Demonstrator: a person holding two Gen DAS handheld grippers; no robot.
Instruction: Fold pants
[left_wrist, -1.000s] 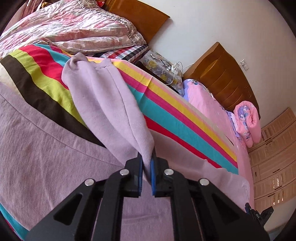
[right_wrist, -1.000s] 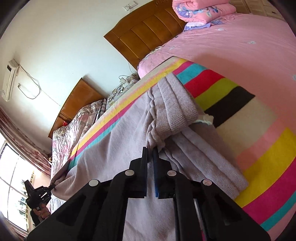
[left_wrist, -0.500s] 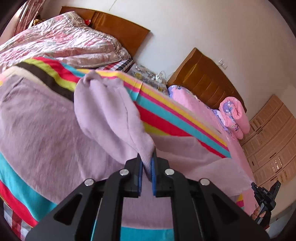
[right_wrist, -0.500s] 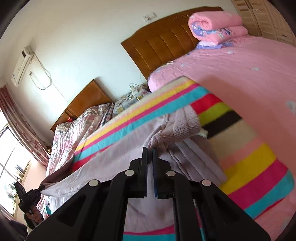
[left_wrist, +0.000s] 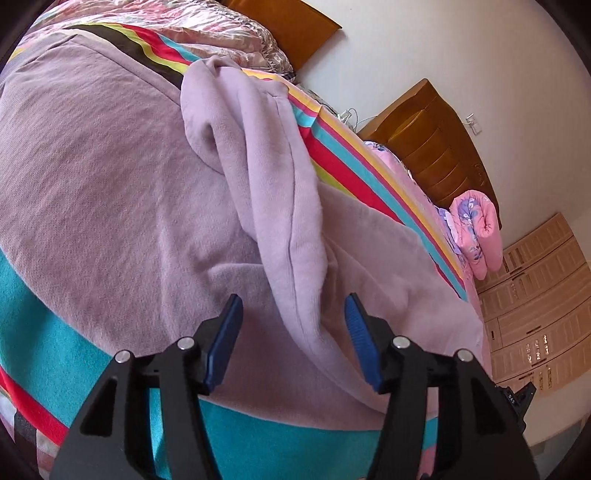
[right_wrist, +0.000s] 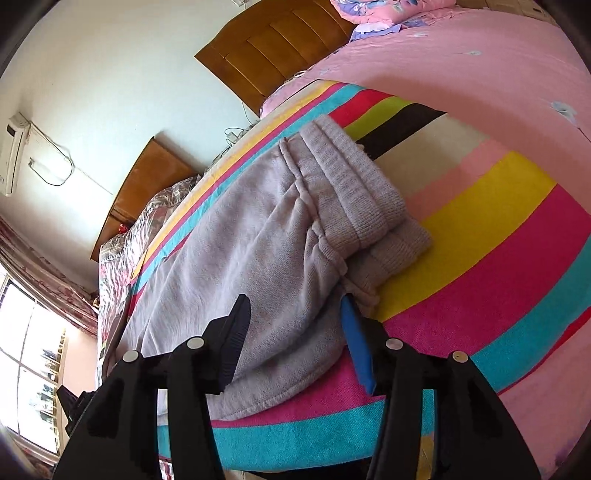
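Lilac fleece pants (left_wrist: 122, 177) lie on a striped blanket (left_wrist: 29, 306) on the bed. In the left wrist view a leg end is folded over the body and drapes between the blue pads of my left gripper (left_wrist: 293, 332), which is open. In the right wrist view the pants (right_wrist: 258, 236) lie flat with the ribbed waistband (right_wrist: 354, 188) doubled over at the far end. My right gripper (right_wrist: 295, 328) is open, its pads either side of the pants' near edge.
The striped blanket (right_wrist: 491, 236) covers a pink bed (right_wrist: 480, 66) with a wooden headboard (right_wrist: 273, 48). A rolled pink quilt (left_wrist: 476, 229) lies by the headboard. A second bed with a shiny quilt (left_wrist: 207, 22) stands beyond. Wardrobe doors (left_wrist: 535, 310) are at the right.
Both grippers were shut on the pants and carried the held edges toward me. Now both have opened and let go, and the fabric lies on the bed.
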